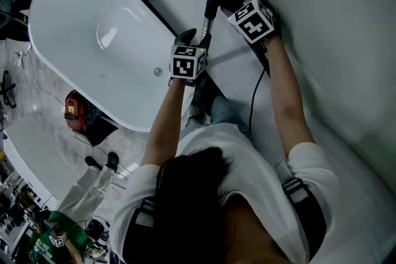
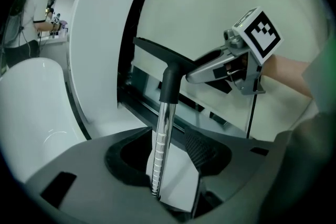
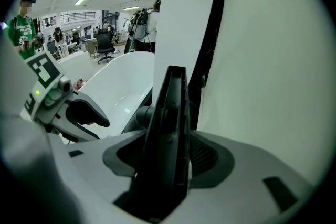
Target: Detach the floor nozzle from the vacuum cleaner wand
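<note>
The vacuum's chrome wand (image 2: 163, 134) rises into a black collar and the black floor nozzle (image 2: 157, 54), which spreads crosswise at the top. My left gripper (image 2: 168, 153) is open around the wand; the tube stands between its jaws with space toward the right pad. In the head view this left gripper (image 1: 199, 41) sits low on the wand (image 1: 208, 20). My right gripper (image 3: 168, 157) is shut on the nozzle (image 3: 170, 128), whose dark flat body fills the gap between its jaws. From the left gripper view, its fingers (image 2: 210, 66) reach the nozzle's right end.
A white oval bathtub (image 1: 93, 28) lies to the left, and a white curved panel (image 1: 322, 21) to the right. A red tool (image 1: 74, 109) rests on the floor beside the tub. A black cable (image 1: 253, 102) hangs from my right gripper. Another person (image 2: 31, 13) stands behind the tub.
</note>
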The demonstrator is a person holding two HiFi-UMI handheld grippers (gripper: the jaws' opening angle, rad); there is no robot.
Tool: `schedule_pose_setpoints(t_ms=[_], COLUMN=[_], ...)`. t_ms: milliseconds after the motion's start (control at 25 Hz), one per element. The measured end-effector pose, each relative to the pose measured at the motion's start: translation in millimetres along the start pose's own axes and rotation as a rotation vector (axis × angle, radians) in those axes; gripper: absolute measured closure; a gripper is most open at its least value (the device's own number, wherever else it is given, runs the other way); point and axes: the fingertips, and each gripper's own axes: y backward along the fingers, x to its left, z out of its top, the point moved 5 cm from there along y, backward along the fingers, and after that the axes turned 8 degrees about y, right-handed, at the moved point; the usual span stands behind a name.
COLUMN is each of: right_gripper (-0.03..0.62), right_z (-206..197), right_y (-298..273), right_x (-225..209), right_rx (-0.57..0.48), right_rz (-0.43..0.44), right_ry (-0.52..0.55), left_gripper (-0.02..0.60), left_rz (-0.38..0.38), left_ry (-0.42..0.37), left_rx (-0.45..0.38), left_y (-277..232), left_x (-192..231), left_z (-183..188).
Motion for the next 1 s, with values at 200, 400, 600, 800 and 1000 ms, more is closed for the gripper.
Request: schedule_pose_setpoints(t_ms=[200,400,600,800,1000], right_gripper=[0.349,0.352,0.352,0.353,0.353], right_z=[-0.8,-1.3,-0.4,-4.9,-0.8], right_y=[5.5,15.1,23.5,31.4,31.9], right_x=[-2.0,0.0,0.8,5.0,3.0], right_rx=[-0.027,-0.064,-0.09,-0.114,-0.125], right_rz=[0.0,0.009,0.017,0.021,0.033], right_ry=[-0.01,-0.029,-0.032,-0.041,-0.034], left_gripper=[0.394,0.394,0.394,0.394,0.394], left_rz=[0.029,0.039,0.026,0.02,0.012], left_ry=[-0.053,-0.096,-0.112,-0.112,-0.106], left_rx=[0.05,0.069,0.055,0.012,-0.025], left_y=[-27.9,-43.8,-55.6,-62.0,-66.6], left_x=[0.9,-0.9,-4.5,-8.8,-8.0], left_z=[0.4,-1.8,-0.3,-2.8,3.1])
